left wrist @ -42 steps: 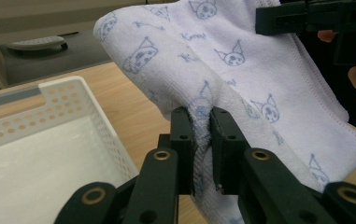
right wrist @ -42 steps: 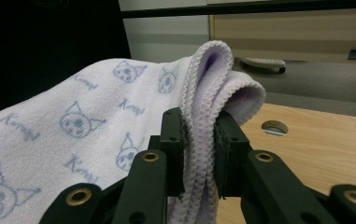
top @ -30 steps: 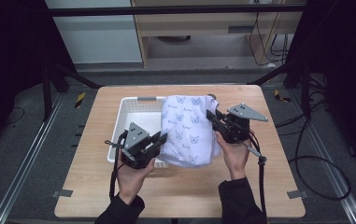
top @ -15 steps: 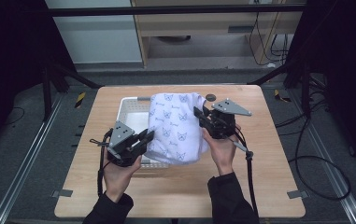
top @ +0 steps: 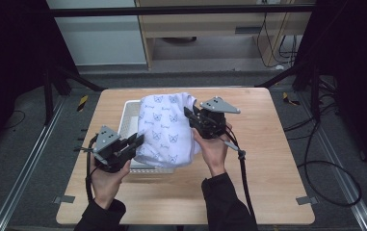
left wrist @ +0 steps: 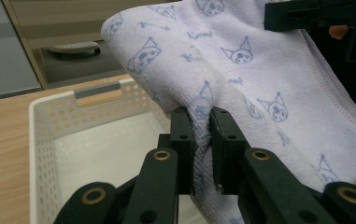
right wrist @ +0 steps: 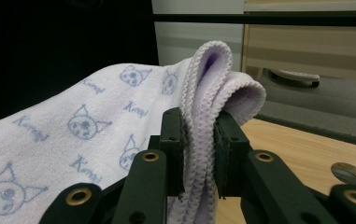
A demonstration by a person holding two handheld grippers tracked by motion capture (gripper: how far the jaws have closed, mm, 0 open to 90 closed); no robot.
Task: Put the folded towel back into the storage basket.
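Note:
A folded white towel (top: 166, 127) printed with pale blue cat faces hangs in the air above a white perforated basket (top: 129, 115). My left gripper (top: 137, 143) is shut on the towel's near left corner, and the cloth (left wrist: 241, 79) is pinched between its black jaws. At the towel's right edge my right gripper (top: 190, 117) is shut on several stacked hemmed layers (right wrist: 203, 107). The basket's floor (left wrist: 115, 154) looks empty where it shows under the towel.
The basket stands left of centre on a light wooden table (top: 268, 159). A small round disc (right wrist: 348, 173) lies on the wood to the right. Cables trail from both grippers. Beyond the table's far edge stands a wooden cabinet (top: 210, 24).
Both grippers have carried the towel to the left, from the basket's right side to over its middle. The grips on the towel have not changed.

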